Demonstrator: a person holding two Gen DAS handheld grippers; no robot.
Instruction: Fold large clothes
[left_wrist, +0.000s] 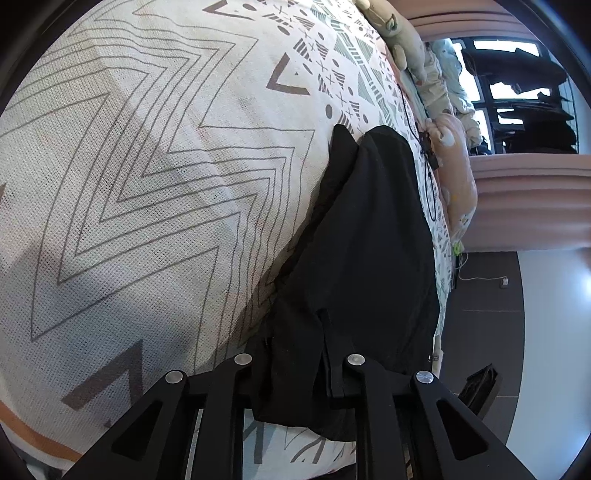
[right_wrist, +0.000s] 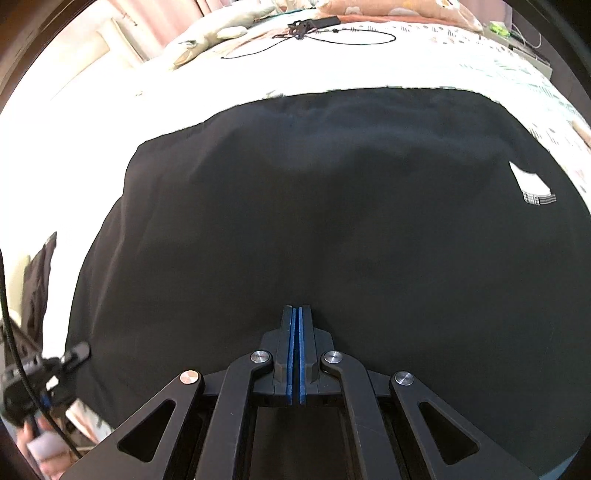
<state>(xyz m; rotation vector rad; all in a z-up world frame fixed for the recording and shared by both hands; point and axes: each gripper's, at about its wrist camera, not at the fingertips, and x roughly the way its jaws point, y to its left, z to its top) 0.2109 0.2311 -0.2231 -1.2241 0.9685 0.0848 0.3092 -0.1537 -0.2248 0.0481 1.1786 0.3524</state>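
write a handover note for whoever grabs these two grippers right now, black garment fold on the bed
Left gripper: closed on a bunched edge of the black fabric garment.
Right gripper: shut, blue pads together, holding nothing, over the garment's middle.
The garment lies spread on the patterned white bedspread, white care label showing.
Done: one edge gripped.
Left: likely grab a second edge with the right and fold.

The garment (right_wrist: 314, 221) is plain black, its label (right_wrist: 532, 186) white at three o'clock; the bedspread (left_wrist: 147, 184) is cream with grey zigzag lines; pads (right_wrist: 294, 350) blue.
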